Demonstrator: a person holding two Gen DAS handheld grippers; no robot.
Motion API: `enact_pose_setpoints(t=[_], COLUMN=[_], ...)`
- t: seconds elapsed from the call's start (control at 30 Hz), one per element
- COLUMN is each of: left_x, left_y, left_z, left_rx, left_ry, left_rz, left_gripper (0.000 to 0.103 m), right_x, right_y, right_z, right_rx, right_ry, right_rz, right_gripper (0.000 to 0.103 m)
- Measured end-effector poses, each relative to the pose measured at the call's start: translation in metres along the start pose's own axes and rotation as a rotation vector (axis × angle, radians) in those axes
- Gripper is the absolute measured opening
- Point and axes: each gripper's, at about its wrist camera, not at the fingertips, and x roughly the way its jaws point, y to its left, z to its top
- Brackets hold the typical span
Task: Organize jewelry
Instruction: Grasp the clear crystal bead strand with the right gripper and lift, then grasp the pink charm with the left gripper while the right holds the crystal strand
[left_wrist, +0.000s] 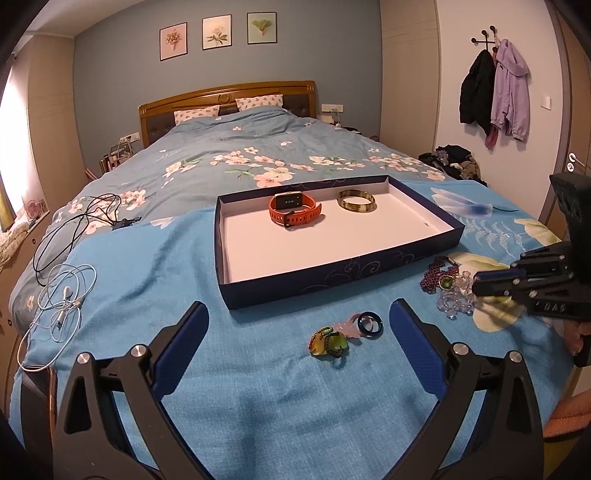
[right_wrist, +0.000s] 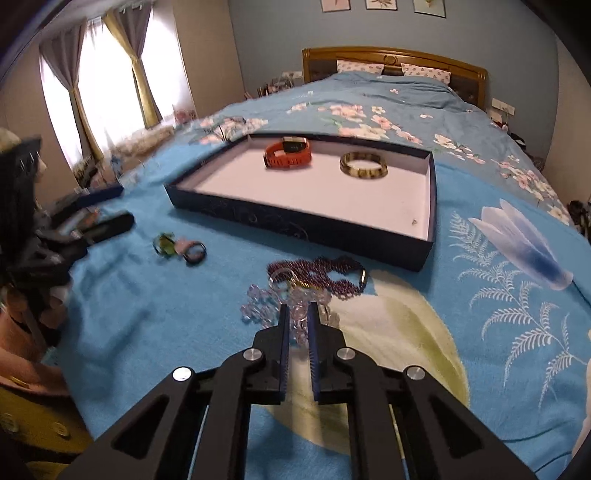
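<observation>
A dark blue tray (left_wrist: 325, 275) (right_wrist: 295, 229) with a white floor lies on the bed and holds an orange watch (left_wrist: 293, 209) (right_wrist: 288, 153) and a brown bangle (left_wrist: 357, 201) (right_wrist: 364, 166). My left gripper (left_wrist: 297, 321) is open, with a cluster of small rings and charms (left_wrist: 341, 334) (right_wrist: 181, 247) on the blanket between its fingers. My right gripper (right_wrist: 299, 314) (left_wrist: 484, 284) is shut on a clear bead bracelet (right_wrist: 273, 306) (left_wrist: 454, 302). A purple bead necklace (right_wrist: 325, 275) (left_wrist: 436, 275) lies just beyond it.
White earphones (left_wrist: 62, 306) and a black cable (left_wrist: 74, 229) lie at the left of the bed. Clothes are piled at the bed's right side (left_wrist: 454, 162). Coats hang on the wall (left_wrist: 495, 88).
</observation>
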Motion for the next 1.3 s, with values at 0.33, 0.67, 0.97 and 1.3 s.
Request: enact_pose_setpoints(t=[0.33, 0.67, 0.97, 1.3], left_x=[0.002, 0.007, 0.015, 0.017], left_y=[-0.007, -0.012, -0.011, -0.031], left_z=[-0.003, -0.014, -0.013, -0.008], left_rx=[0.031, 0.055, 0.033, 0.095], left_ry=[0.028, 0.084, 0.113, 0.102], left_rz=[-0.055, -0.114, -0.154, -0.198], left_gripper=[0.087, 0.066, 0.045, 0.042], right_x=[-0.045, -0.049, -0.039, -0.038], right_y=[0.003, 0.006, 0.011, 0.01], right_z=[0.019, 0.02, 0.015, 0.013], right_rx=[0.036, 0.027, 0.034, 0.048], right_ry=[-0.153, -0.158, -0.131, -0.135], right_rz=[0.067, 0.091, 0.119, 0.133], right_gripper=[0.008, 0.008, 0.008, 0.008])
